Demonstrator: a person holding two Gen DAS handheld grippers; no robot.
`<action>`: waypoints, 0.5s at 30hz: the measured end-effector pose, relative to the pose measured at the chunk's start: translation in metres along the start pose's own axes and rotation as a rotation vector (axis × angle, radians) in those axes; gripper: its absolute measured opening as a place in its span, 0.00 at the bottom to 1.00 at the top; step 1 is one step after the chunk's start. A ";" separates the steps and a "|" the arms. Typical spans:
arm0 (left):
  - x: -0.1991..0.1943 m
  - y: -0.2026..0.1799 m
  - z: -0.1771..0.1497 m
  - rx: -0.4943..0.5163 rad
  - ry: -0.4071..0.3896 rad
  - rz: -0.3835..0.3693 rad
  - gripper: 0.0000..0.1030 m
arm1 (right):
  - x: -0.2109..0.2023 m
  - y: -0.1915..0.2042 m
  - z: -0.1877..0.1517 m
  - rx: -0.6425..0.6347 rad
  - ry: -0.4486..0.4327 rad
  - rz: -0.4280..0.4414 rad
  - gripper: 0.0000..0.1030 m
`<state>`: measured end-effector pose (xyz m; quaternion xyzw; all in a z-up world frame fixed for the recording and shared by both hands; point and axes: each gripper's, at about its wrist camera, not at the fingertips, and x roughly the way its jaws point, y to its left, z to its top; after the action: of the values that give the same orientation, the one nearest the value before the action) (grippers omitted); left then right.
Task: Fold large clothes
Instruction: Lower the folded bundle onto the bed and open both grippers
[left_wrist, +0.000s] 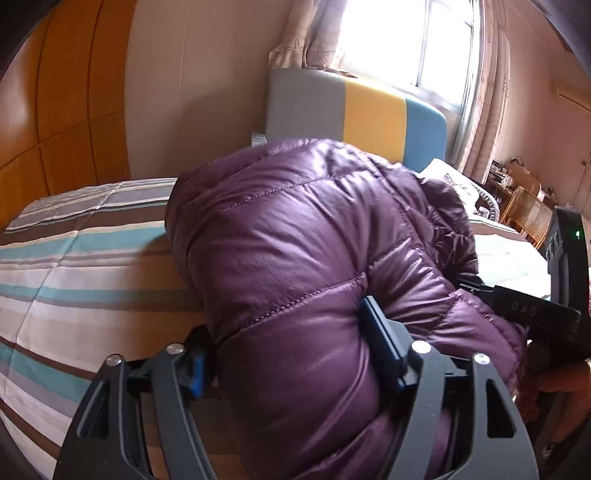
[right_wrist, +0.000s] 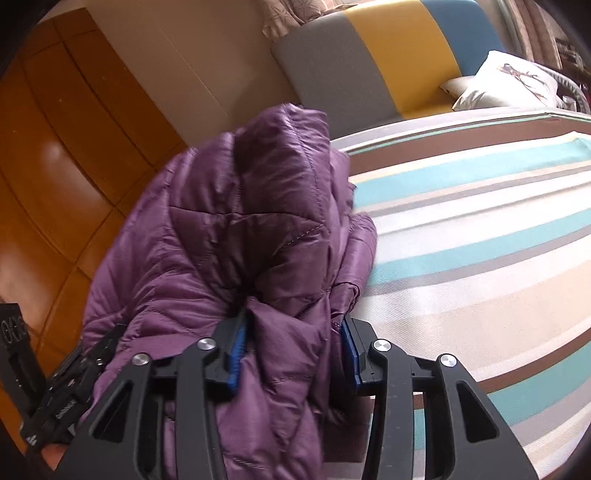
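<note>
Bulging between the blue pads of the left gripper (left_wrist: 291, 350), a purple quilted jacket (left_wrist: 314, 240) is pinched there in a thick fold, its bulk hanging over the near edge of the striped bedspread (left_wrist: 74, 266). The right gripper (right_wrist: 293, 350) pinches another bunched part of the same jacket (right_wrist: 229, 229), with that bundle at the bedspread's (right_wrist: 480, 229) left edge. Beyond stand a grey, yellow and blue headboard (left_wrist: 369, 114) and a white pillow (right_wrist: 506, 81).
</note>
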<state>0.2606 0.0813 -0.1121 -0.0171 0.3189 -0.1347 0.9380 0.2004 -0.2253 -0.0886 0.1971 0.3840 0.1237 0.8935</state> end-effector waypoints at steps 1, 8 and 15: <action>0.000 -0.002 -0.004 0.006 -0.009 0.007 0.70 | 0.000 0.001 0.000 -0.027 0.000 -0.013 0.40; -0.017 -0.014 -0.001 0.004 -0.008 0.077 0.77 | -0.017 0.009 0.005 -0.023 -0.003 -0.041 0.45; -0.069 -0.026 -0.008 -0.004 -0.094 0.055 0.78 | -0.058 0.021 -0.004 -0.078 -0.061 -0.050 0.45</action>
<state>0.1971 0.0745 -0.0739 -0.0163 0.2753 -0.1074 0.9552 0.1566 -0.2271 -0.0443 0.1561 0.3562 0.1103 0.9146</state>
